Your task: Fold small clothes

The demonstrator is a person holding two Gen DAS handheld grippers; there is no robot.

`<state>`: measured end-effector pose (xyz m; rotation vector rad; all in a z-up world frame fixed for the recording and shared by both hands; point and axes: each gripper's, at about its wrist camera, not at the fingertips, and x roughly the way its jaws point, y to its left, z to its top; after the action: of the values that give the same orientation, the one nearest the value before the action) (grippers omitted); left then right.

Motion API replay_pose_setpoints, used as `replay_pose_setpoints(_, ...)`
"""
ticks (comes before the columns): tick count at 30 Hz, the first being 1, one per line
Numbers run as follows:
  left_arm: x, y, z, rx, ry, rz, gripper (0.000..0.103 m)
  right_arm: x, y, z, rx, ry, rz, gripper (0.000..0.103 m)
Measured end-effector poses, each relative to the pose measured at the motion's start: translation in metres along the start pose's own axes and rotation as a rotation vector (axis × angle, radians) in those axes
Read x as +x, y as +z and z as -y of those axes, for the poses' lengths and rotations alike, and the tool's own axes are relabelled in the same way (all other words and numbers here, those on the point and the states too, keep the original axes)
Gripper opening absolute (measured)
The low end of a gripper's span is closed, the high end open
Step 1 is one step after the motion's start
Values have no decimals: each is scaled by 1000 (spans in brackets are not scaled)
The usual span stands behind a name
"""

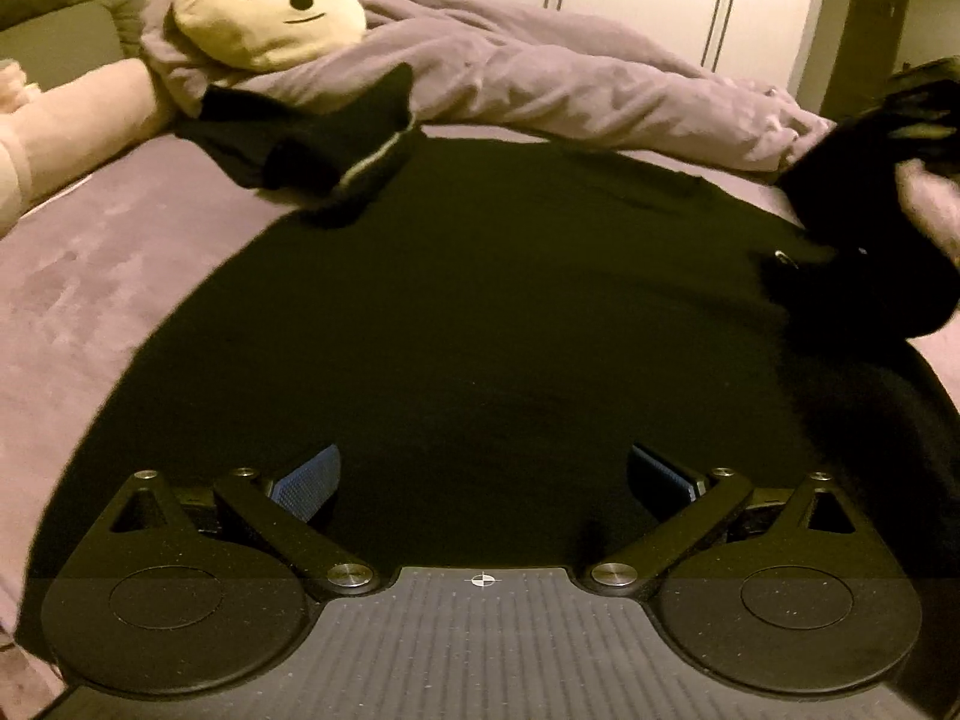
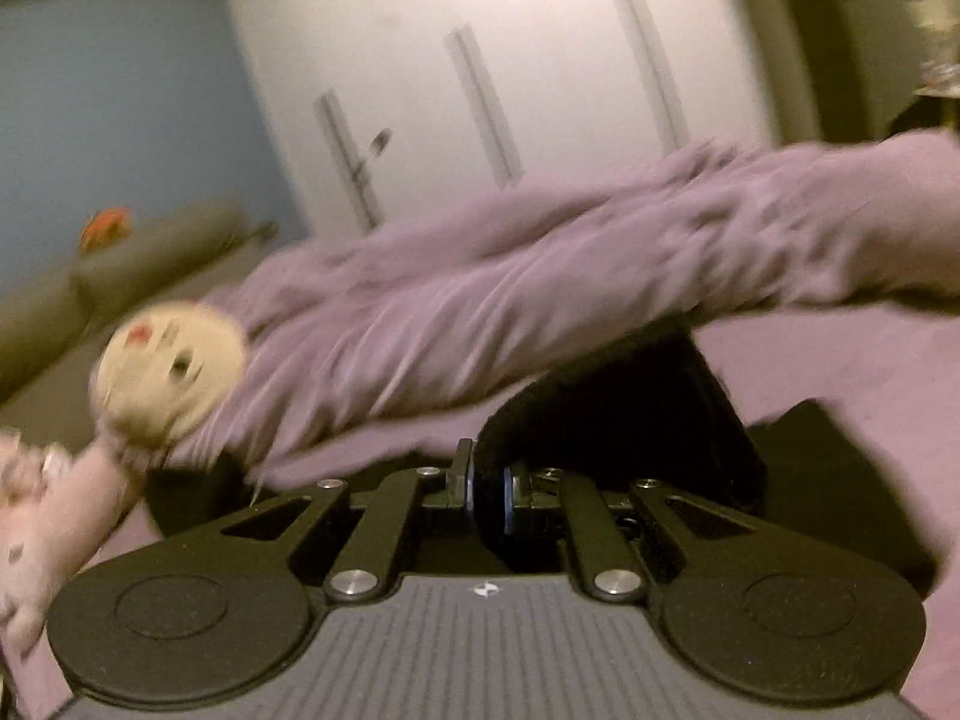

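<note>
Left wrist view: the black garment (image 1: 480, 312) lies spread flat on the purple bed (image 1: 90, 276), filling most of the frame. Its left sleeve (image 1: 336, 144) is folded in at the far left corner, with a pale cuff stripe showing. The left gripper (image 1: 483, 480) hovers above the near part of the garment with its jaws wide apart and nothing between the blue pads (image 1: 309, 480). At the right edge of this view, the right gripper (image 1: 888, 138) appears only as a dark, blurred shape at the garment's far right corner.

Right wrist view, heavily blurred: the right gripper (image 2: 487, 492) is clamped on a fold of black fabric (image 2: 630, 414), the jaws nearly together with cloth between them. This grasp cannot be made out from the left view.

Both views show a rumpled purple blanket (image 1: 540, 78) across the far side of the bed, a cream plush face (image 1: 264, 6) resting on it, and white wardrobe doors (image 2: 480, 90) behind.
</note>
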<state>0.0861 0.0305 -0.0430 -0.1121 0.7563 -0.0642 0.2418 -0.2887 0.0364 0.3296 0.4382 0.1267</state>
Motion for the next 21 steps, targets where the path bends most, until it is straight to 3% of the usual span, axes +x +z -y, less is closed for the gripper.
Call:
replay_pose_setpoints(3,-1,7,-8,4,2,19,103,39,-47,-36,-30,29,-78,8)
replay_pose_setpoints(8,9,24,-13,28,0,38,103,53,-106,-62,-73,101,-233,32)
replay_pose_setpoints(9,12,28,-12,32,-2,43,103,44,-110,-61,-53,115,-224,36)
replay_pose_setpoints(11,19,37,-6,49,-25,53,103,21,-114,-47,5,132,-187,58)
replay_pose_setpoints(14,33,51,15,81,-76,61,103,-20,-111,-5,151,107,-118,60)
replay_pose_setpoints(17,54,66,43,95,-174,48,103,-52,-120,36,307,68,-69,60)
replay_pose_setpoints(20,76,76,79,192,-180,98,103,-75,-137,63,385,19,-60,60)
replay_pose_setpoints(21,85,78,92,249,-149,115,103,-78,-143,68,401,10,-69,60)
